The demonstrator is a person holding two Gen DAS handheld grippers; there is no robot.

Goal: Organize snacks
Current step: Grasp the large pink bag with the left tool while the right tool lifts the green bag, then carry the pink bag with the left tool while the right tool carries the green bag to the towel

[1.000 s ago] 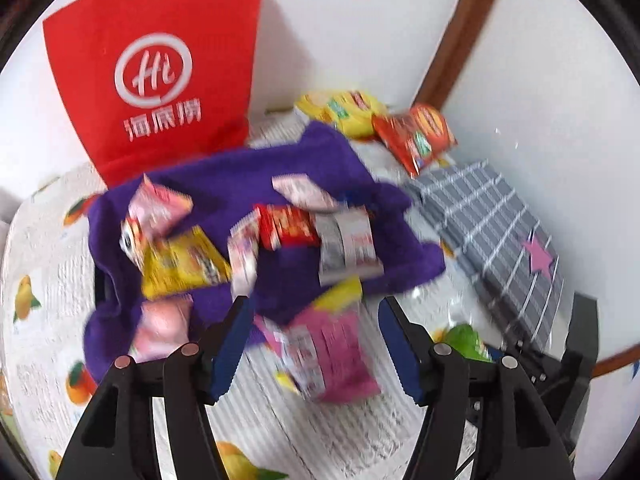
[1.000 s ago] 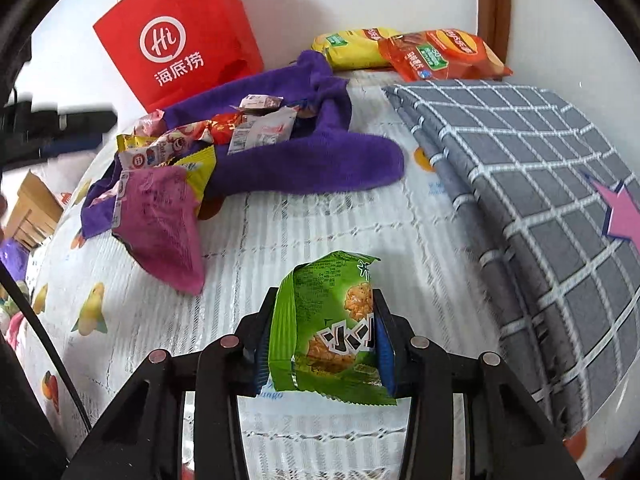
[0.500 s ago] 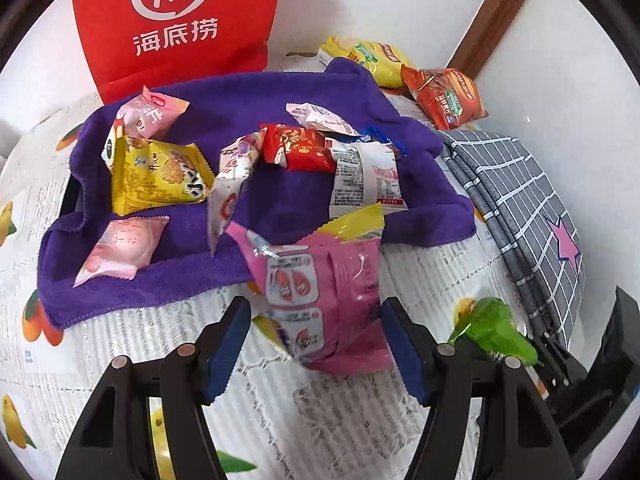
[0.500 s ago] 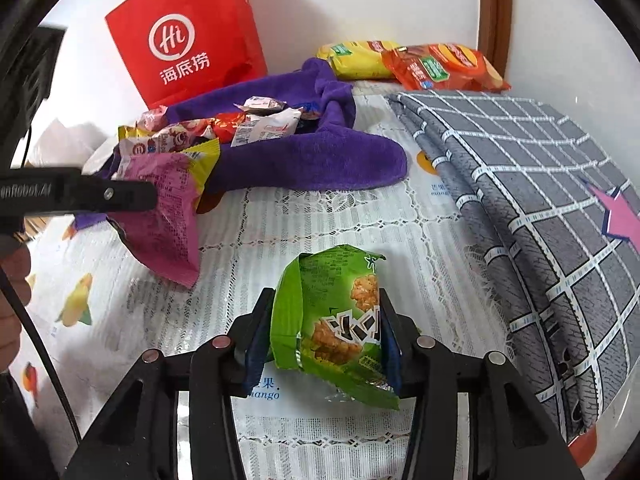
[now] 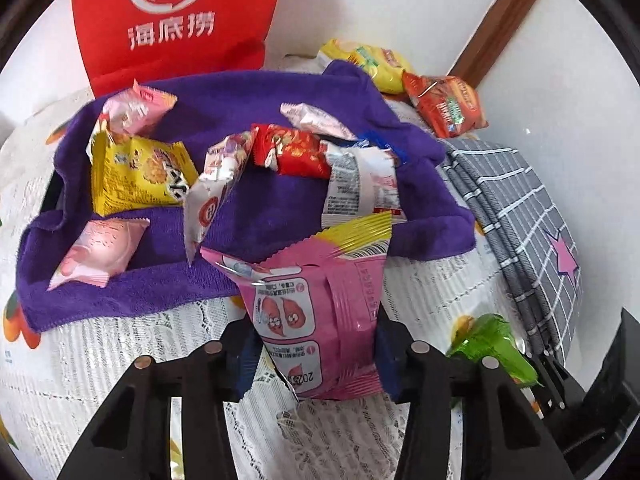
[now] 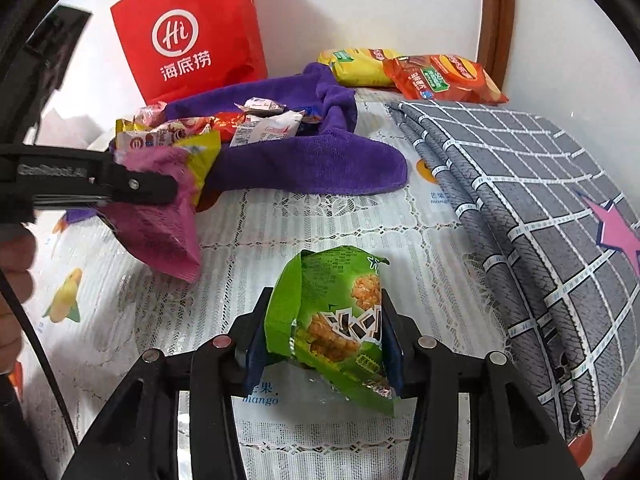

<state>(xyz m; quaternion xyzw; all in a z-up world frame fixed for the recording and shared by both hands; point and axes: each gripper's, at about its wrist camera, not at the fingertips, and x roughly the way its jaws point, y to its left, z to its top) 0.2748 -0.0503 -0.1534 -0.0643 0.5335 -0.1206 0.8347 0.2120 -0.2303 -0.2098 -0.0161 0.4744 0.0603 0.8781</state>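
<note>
Jaws of the left hand-held gripper (image 5: 316, 356) have just been closing, now pinching the pink snack bag (image 5: 320, 320); right hand-held gripper (image 6: 324, 340) clamps the green snack pack (image 6: 332, 320)

The left gripper (image 5: 316, 354) pointed steeply down, its jaws having just been closing, and its blue pads pressed both sides of a pink packet (image 5: 320, 320); from the right wrist view its black finger (image 6: 132, 186) reached in from the left edge, with part of a bare hand (image 6: 14, 280) below it; the right gripper (image 6: 324, 340) also tilted downward, clamped on a green packet (image 6: 332, 320).
</note>
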